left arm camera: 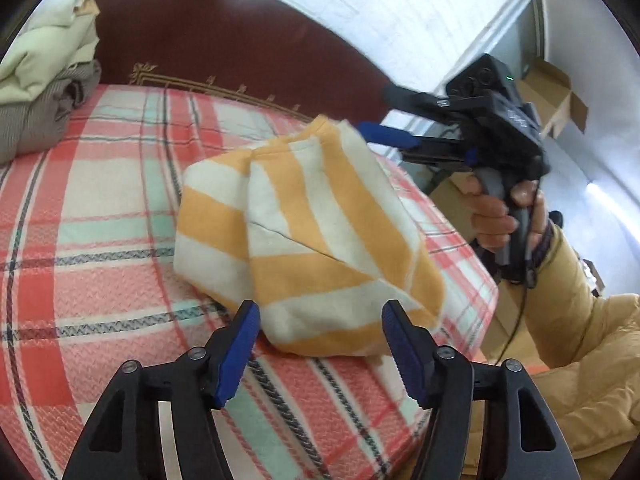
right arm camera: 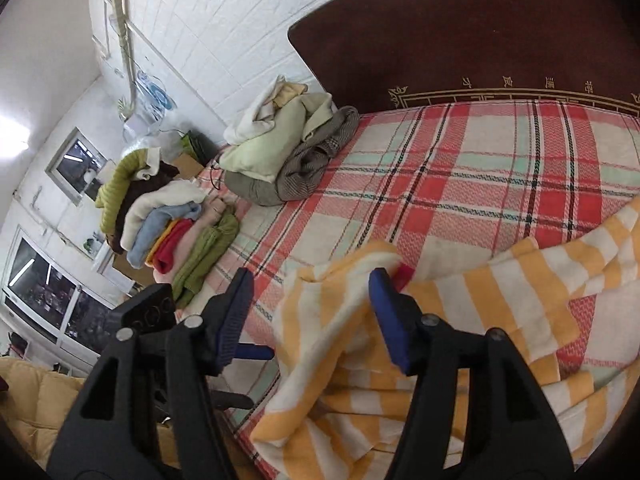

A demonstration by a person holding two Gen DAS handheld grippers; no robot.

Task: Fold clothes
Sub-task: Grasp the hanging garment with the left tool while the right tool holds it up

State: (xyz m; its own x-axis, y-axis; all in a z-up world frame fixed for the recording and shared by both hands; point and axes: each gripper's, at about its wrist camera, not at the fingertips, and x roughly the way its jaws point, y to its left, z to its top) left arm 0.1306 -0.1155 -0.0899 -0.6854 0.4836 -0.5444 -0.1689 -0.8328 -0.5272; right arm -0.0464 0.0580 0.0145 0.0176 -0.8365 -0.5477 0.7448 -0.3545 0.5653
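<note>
Bed [right arm camera: 460, 184] w/ red plaid cover, dark headboard [right arm camera: 480, 28] against white brick wall. Unsorted heap [right arm camera: 280, 148] at headboard's left corner; folded stack [right arm camera: 172, 236] nearer the windows. Striped yellow garment [left arm camera: 304, 240] lies bunched on the cover, well short of headboard. Left gripper [left arm camera: 320, 356] spread, nothing pinched. Right gripper [right arm camera: 312, 316] spread (cloth between the fingers, not clamped).

- left gripper [left arm camera: 320, 346] jaws apart, nothing pinched, just short of the striped garment [left arm camera: 308, 236]
- garment bunched on plaid bedspread [left arm camera: 100, 240]
- right gripper [left arm camera: 384, 134] at garment's far corner, held by a hand [left arm camera: 494, 216]
- clothes pile [left arm camera: 48, 80] at headboard [left arm camera: 224, 36]
</note>
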